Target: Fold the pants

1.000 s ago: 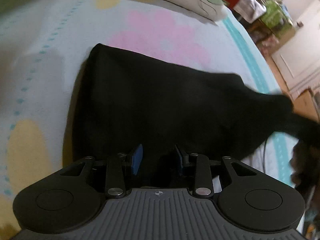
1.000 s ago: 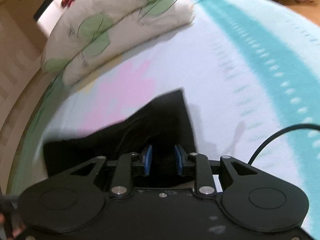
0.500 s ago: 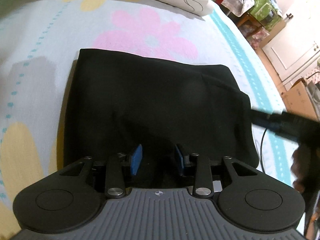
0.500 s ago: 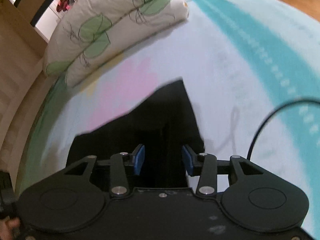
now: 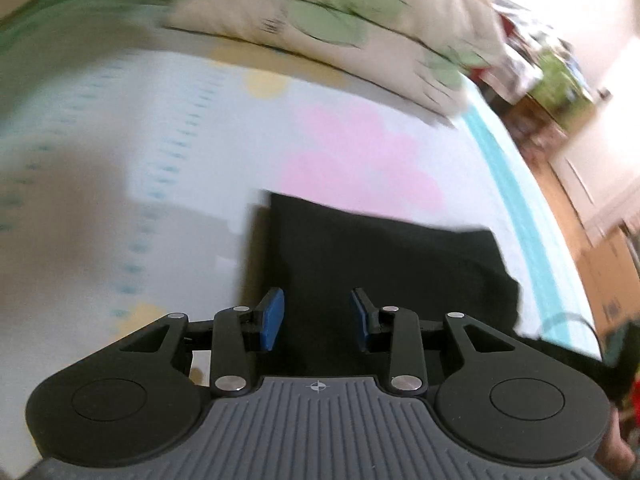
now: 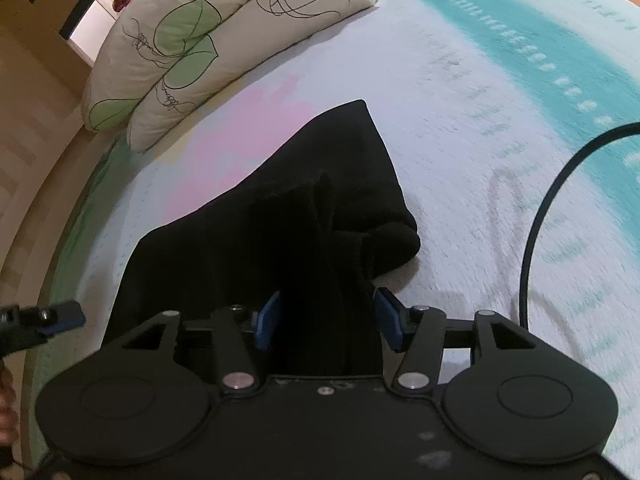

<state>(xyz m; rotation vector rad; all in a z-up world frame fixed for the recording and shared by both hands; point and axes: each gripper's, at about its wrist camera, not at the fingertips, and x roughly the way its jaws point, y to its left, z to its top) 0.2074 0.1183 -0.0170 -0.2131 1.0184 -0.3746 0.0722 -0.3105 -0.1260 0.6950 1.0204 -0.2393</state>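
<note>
The black pants [image 5: 384, 264] lie folded in a compact pile on the flowered bedsheet [image 5: 160, 140]. They also show in the right wrist view [image 6: 280, 224], with a rolled bulge at their right edge. My left gripper [image 5: 318, 318] is open and empty, raised above the near edge of the pants. My right gripper [image 6: 328, 320] is open and empty, its blue pads [image 6: 390, 318] spread on both sides of the cloth just below. The tip of the left gripper [image 6: 60, 316] shows at the left edge of the right wrist view.
Two leaf-print pillows [image 6: 224, 40] lie stacked at the head of the bed and also show in the left wrist view [image 5: 340, 36]. A black cable [image 6: 536, 232] runs across the sheet to the right. The bed edge, the wooden floor [image 5: 592, 240] and cluttered furniture are on the right.
My right gripper has opened and let go of the pants, which now lie folded. My left gripper has lifted and tilted up, away from the cloth.
</note>
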